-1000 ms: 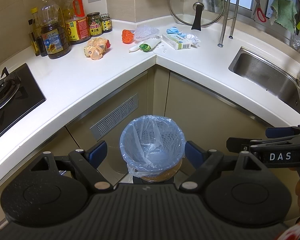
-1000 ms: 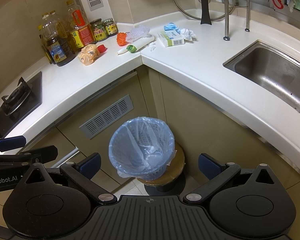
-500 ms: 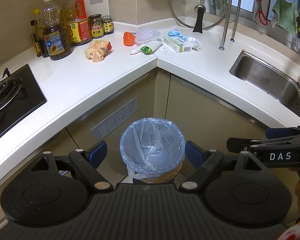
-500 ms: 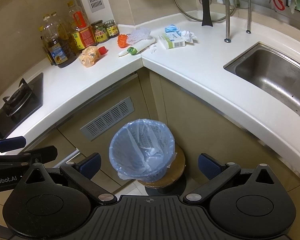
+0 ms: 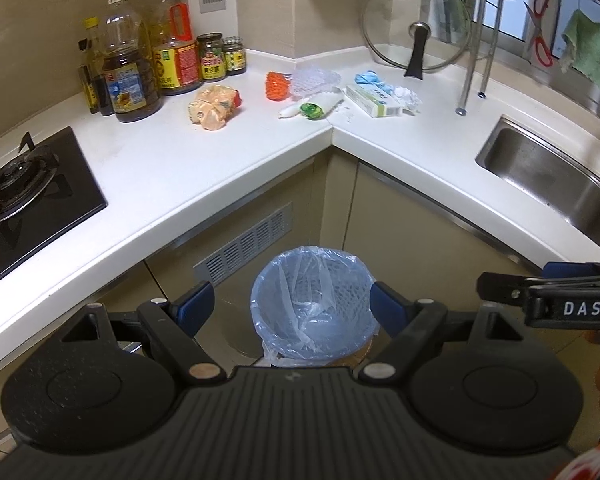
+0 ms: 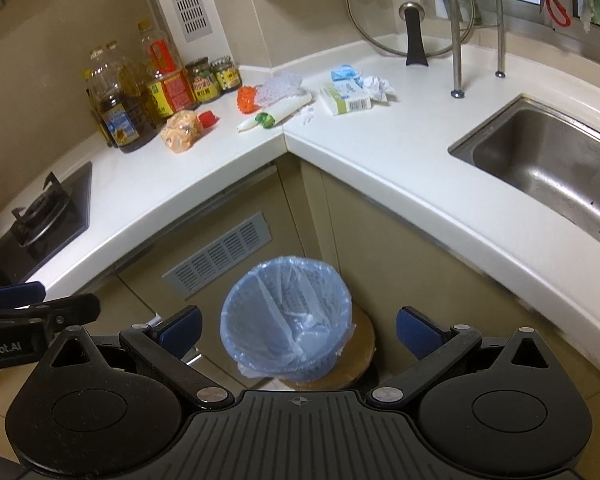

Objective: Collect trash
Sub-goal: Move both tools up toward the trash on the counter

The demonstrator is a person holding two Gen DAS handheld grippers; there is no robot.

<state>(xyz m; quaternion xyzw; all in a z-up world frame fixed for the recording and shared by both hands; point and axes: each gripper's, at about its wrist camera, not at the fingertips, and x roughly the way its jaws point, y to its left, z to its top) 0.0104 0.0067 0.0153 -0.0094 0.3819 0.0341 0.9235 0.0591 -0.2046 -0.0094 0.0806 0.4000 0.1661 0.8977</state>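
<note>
A bin lined with a blue bag [image 5: 311, 295] [image 6: 286, 312] stands on a round wooden stool on the floor, in the counter's inner corner. Trash lies on the white counter's far corner: an orange wrapper [image 5: 214, 107] [image 6: 182, 131], a red mesh piece [image 5: 277, 85] [image 6: 246, 99], a clear plastic tray [image 5: 316, 78], a white-green tube [image 5: 314, 106] [image 6: 274, 114], a small box [image 5: 374, 100] [image 6: 346, 99], blue and white crumpled paper [image 5: 406, 98] [image 6: 374, 85]. My left gripper [image 5: 290, 306] and right gripper [image 6: 298, 326] hang open above the bin, both holding nothing.
Oil bottles and jars [image 5: 140, 72] stand at the back left. A gas hob [image 5: 16, 184] lies at the left, a steel sink [image 5: 556, 184] at the right. A glass lid [image 5: 416, 26] leans on the back wall beside a metal rack's legs [image 5: 470, 76].
Both grippers have risen and tilted up a little, so the bin sits lower in view and the counter shows more. Both jaws stay open.
</note>
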